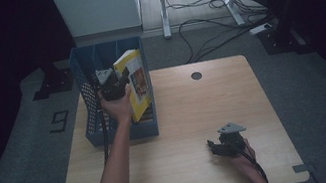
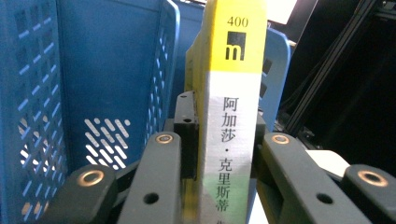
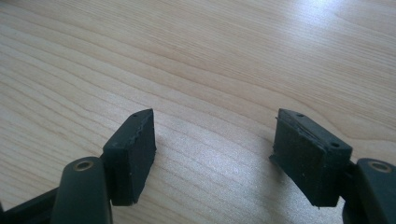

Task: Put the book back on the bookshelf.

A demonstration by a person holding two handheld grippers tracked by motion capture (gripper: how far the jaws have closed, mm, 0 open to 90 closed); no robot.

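High view: left gripper (image 1: 114, 87) up over the blue crate (image 1: 89, 104), jaws clamped on the spine of a yellow book (image 1: 136, 83) standing upright in the crate's right compartment. Right gripper (image 1: 226, 145) resting low on the worktop (image 1: 181, 118), well apart from crate and book, jaws spread with nothing between. Dark carpet around the worktop, cables on the floor behind, a white desk frame and a pale cabinet farther back, dim corners left and right.

Left gripper view: book (image 2: 233, 116) squeezed between the two jaws, spine facing the camera, yellow band above, white band with printed characters below. Crate wall (image 2: 102, 84) off to the left of the jaws, perforated and tall; another blue edge just behind the book to the right. Best handled, by the look of it, with a straight vertical travel, spine kept parallel to the divider, grip kept firm so the book cannot pivot between the pads, and no scraping against the wall on the left.

Right gripper view: jaws wide, empty, tips just above bare pale wood (image 3: 210, 60), grain running across, soft glare at upper right. No thing ahead of the jaws. Sensible to keep idle here, clear of the crate.
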